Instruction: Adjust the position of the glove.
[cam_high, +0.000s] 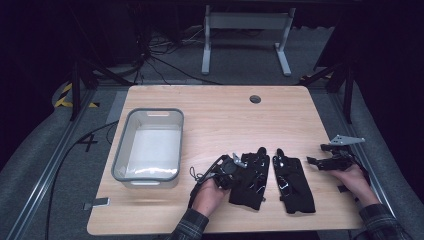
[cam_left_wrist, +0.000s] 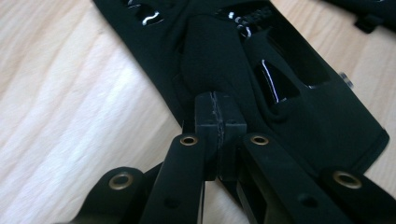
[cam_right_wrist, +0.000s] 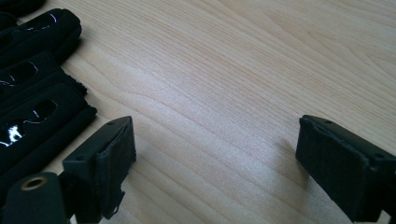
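Two black gloves lie side by side near the front edge of the wooden table (cam_high: 215, 115). My left gripper (cam_high: 243, 165) rests on the left glove (cam_high: 252, 182). In the left gripper view its jaws (cam_left_wrist: 218, 116) are pressed together on a raised fold of that glove's fabric (cam_left_wrist: 210, 60). The right glove (cam_high: 295, 182) lies flat. To its right, my right gripper (cam_high: 312, 161) is held low over bare wood. Its pads stand wide apart with nothing between them (cam_right_wrist: 215, 154), and the glove's fingers (cam_right_wrist: 32, 93) lie to the left.
A grey plastic bin (cam_high: 120, 145) with a pale inside stands on the left half of the table. A round cable hole (cam_high: 255, 99) sits near the far edge. Beyond the table are metal desk legs (cam_high: 206, 45) and cables on the floor.
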